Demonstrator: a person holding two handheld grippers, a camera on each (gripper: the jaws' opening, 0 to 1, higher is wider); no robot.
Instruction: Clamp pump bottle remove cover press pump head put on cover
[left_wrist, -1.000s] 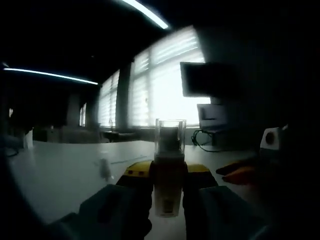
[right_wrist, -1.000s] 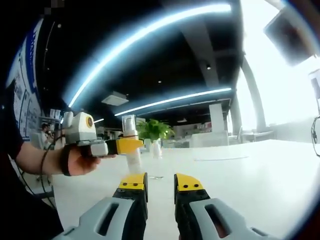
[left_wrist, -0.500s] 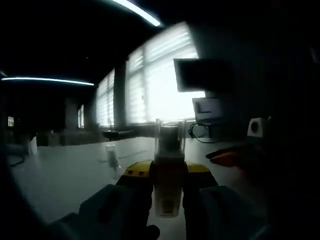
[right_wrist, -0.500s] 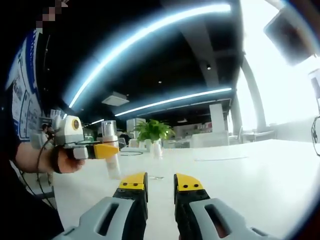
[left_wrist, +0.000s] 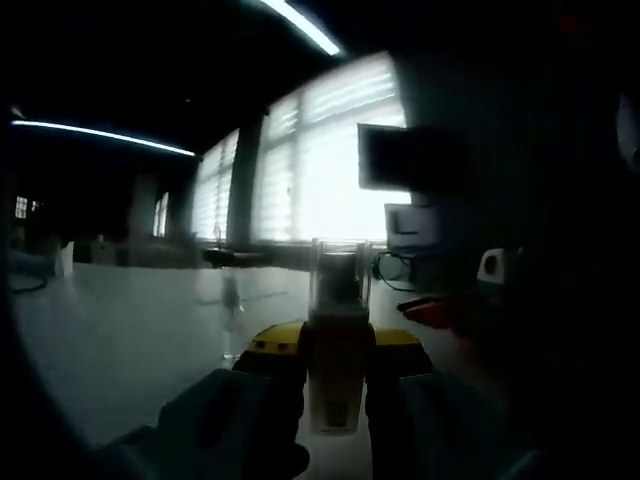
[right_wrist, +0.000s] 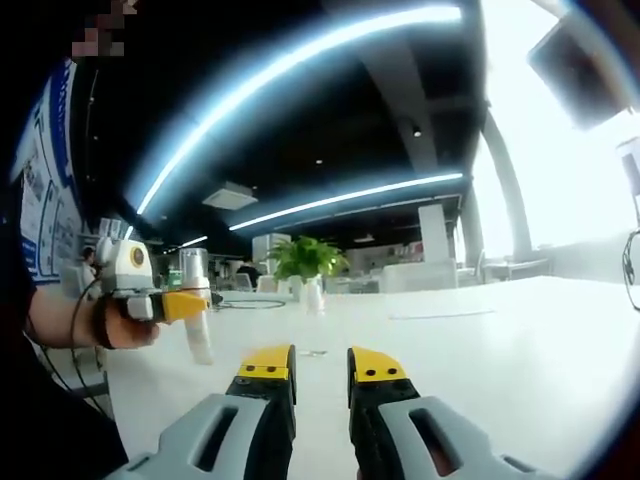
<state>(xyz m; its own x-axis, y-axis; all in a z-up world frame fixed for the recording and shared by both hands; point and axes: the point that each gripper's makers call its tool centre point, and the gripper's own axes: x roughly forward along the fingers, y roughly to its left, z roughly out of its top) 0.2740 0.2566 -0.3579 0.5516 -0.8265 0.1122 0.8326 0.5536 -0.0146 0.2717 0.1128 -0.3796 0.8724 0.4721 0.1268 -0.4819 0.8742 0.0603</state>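
Observation:
In the left gripper view a pale pump bottle stands upright between my left gripper's yellow-tipped jaws, which are shut on its body. A clear cover sits on its top. The right gripper view has the same bottle at the far left, held off the white table by the left gripper in a person's hand. My right gripper is low over the table with its jaws open and nothing between them, well to the right of the bottle.
A small bottle stands further back on the table, in front of a green plant; it also appears dimly as a small bottle in the left gripper view. Bright windows and a dark monitor lie beyond.
The left gripper and its bottle have moved leftward in the right gripper view, away from the right gripper. The right gripper has stayed still and open.

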